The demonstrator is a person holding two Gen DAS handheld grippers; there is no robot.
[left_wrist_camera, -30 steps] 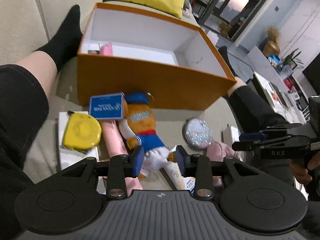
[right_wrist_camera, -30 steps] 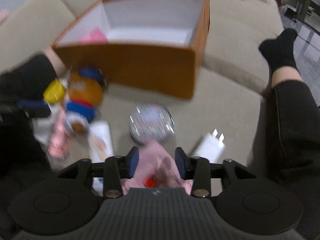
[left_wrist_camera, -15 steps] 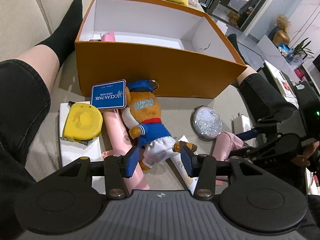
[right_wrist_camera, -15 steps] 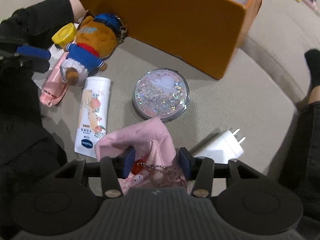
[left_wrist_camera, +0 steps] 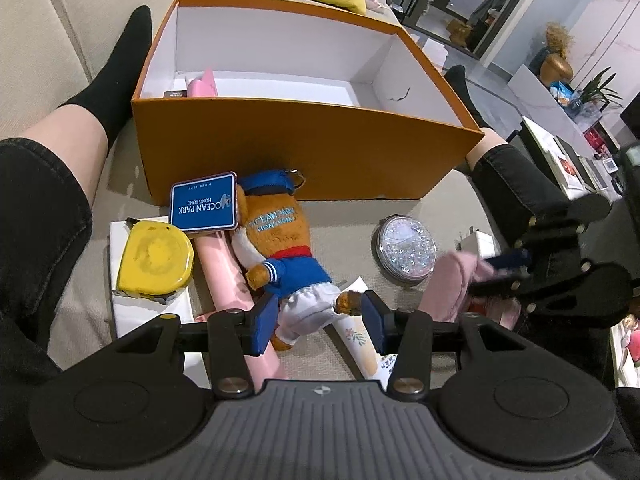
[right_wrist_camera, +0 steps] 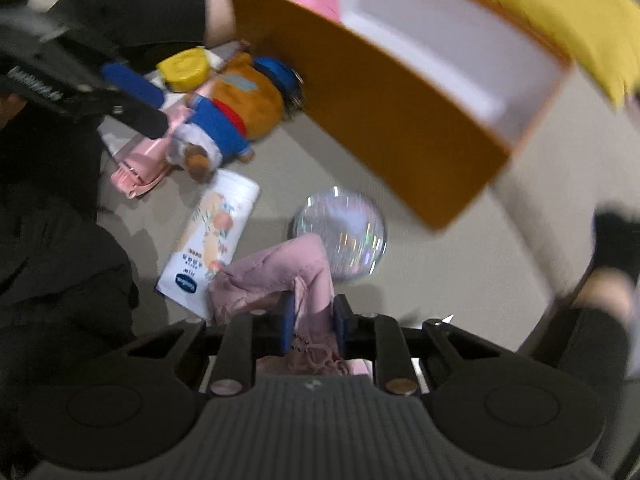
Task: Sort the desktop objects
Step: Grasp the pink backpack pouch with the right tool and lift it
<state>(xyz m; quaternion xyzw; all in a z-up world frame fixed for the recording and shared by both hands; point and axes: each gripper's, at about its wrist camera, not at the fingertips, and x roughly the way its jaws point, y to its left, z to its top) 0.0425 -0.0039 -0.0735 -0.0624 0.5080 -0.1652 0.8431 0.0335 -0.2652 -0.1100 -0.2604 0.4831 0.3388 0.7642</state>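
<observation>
An orange box [left_wrist_camera: 304,148] with a white inside stands open on the beige sofa; it also shows in the right wrist view [right_wrist_camera: 400,100]. A plush bear in blue clothes [left_wrist_camera: 280,248] lies in front of it. My left gripper [left_wrist_camera: 318,322] is open, its jaws on either side of the bear's legs. My right gripper [right_wrist_camera: 313,322] is shut on a pink pouch [right_wrist_camera: 280,276] and holds it above the sofa; the pouch also shows in the left wrist view [left_wrist_camera: 456,280]. A pink item [left_wrist_camera: 204,84] lies inside the box.
A yellow tape measure [left_wrist_camera: 154,260], a pink tube [left_wrist_camera: 228,280], a blue Ocean Park tag [left_wrist_camera: 202,206], a white lotion tube [right_wrist_camera: 212,236], a glitter compact [left_wrist_camera: 404,254] and a white charger [left_wrist_camera: 478,242] lie around. The person's legs [left_wrist_camera: 40,184] flank the box.
My right gripper has shut on the pink pouch and lifted it off the sofa. My left gripper has moved down over the bear's legs, still open.
</observation>
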